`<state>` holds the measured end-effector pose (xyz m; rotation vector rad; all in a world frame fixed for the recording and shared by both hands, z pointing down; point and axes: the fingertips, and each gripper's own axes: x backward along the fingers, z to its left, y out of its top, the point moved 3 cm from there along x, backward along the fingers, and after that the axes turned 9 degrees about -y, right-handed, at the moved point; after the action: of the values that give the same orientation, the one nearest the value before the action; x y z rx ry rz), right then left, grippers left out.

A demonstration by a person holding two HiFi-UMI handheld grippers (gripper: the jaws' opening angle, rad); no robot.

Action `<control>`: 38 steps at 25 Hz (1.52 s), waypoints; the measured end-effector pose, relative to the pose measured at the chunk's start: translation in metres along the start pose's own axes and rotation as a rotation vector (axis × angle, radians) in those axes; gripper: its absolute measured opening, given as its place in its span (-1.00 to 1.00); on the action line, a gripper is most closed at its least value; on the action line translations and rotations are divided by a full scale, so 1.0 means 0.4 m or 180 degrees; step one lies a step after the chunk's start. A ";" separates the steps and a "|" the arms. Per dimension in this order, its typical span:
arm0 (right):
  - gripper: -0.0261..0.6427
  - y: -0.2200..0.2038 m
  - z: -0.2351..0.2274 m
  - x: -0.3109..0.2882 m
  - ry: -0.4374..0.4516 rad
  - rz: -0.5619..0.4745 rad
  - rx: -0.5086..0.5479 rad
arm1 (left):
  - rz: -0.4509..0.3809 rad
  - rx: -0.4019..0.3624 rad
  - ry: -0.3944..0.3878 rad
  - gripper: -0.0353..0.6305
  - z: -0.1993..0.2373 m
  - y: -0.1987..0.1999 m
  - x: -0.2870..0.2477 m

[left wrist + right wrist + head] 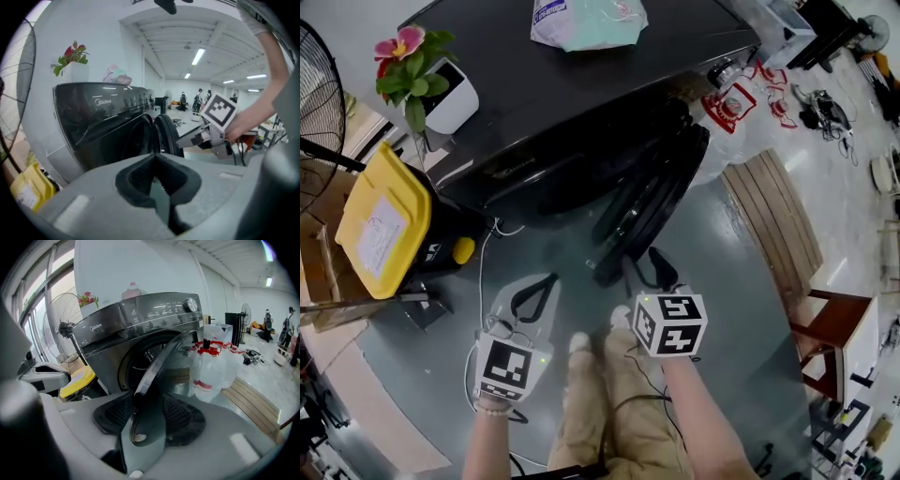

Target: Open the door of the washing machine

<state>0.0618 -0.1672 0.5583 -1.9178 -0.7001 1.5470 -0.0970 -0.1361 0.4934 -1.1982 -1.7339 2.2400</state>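
Observation:
The dark washing machine (581,94) stands ahead of me, its round door (652,202) swung partly out from the drum opening (149,352). My right gripper (653,269) is at the door's free edge. In the right gripper view the door's rim (157,371) runs between the wide-spread pads of that gripper (147,413), and I see no pad pressing on it. My left gripper (546,284) hangs lower left of the door, apart from it, its jaws shut with nothing between them (154,157). The left gripper view shows the machine (103,117) and the door (166,133) from the side.
A yellow container (380,220) and a fan (314,112) stand left of the machine. A potted plant (431,80) and a bag (586,19) sit on top. Water bottles with red handles (211,362) and wooden slats (773,220) lie to the right.

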 end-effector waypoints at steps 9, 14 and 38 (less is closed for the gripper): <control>-0.51 -0.049 -0.100 0.084 -0.0157 0.0096 0.0155 | -0.0099 -0.0020 -0.0075 -0.91 -0.030 0.053 -0.021; -0.57 -0.076 -0.183 0.133 -0.0389 0.0137 0.0189 | -0.0119 -0.0099 -0.0118 -0.91 -0.042 0.079 -0.031; -0.80 -0.096 -0.629 0.254 -0.1447 0.0092 0.0167 | -0.0195 0.0084 -0.0181 -0.91 -0.076 0.152 -0.094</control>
<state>0.3262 -0.0956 0.5586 -1.5534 -0.8094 2.0254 -0.0287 -0.1524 0.4602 -1.0715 -1.7299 2.2758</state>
